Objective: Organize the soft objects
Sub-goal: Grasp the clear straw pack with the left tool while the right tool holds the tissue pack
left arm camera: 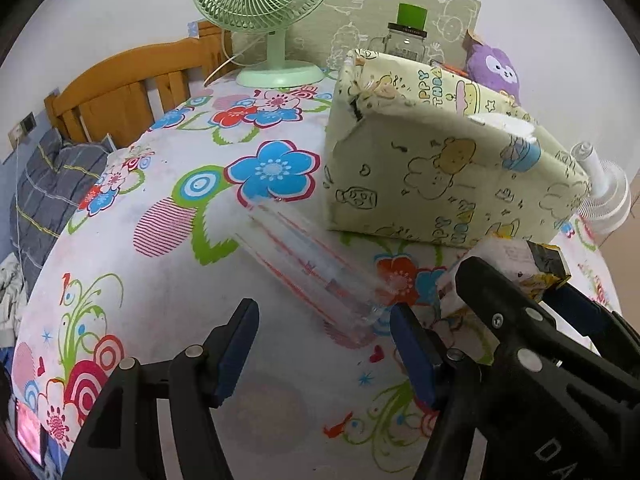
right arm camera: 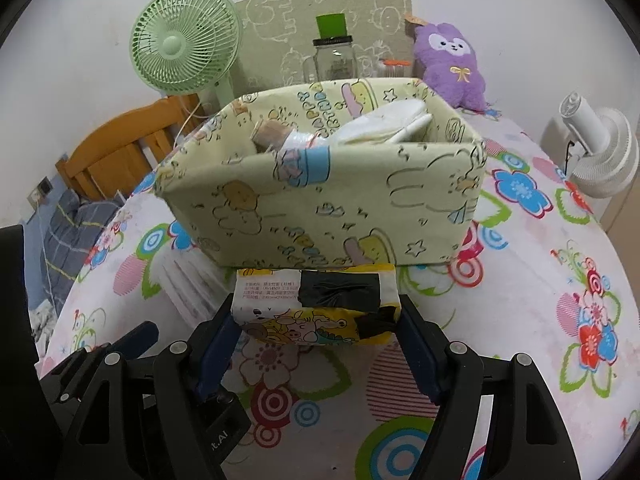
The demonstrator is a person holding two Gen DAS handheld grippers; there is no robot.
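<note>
On the flowered bench [left arm camera: 168, 292], through the left wrist view: left tongs [left arm camera: 320, 344] spread wide, nothing between the pads, hovering over bare cloth. Just ahead, a clear plastic-wrapped pack [left arm camera: 316, 264] lying flat, blurred. Beyond it, the cartoon-print fabric bin [left arm camera: 432, 176]. At the right edge, the right tongs [left arm camera: 520, 304] with the tissue pack [left arm camera: 500, 264] clamped between them.

Through the right wrist view: right tongs [right arm camera: 316, 332] clenched on both ends of the tissue pack [right arm camera: 316, 304], pads pressing its sides, pack lifted just in front of the bin [right arm camera: 320, 200]. Bin already holding a few soft white items. Green fan [right arm camera: 188, 44], glass jar [right arm camera: 334, 60] and purple plush [right arm camera: 452, 68] behind, well apart.

Step in hand, by judgement: carrying the tissue pack toward the bin. Next move probably calling for more height to clear the near wall, then release over the free space inside. Left tongs seemingly placed to take the clear pack afterwards.
</note>
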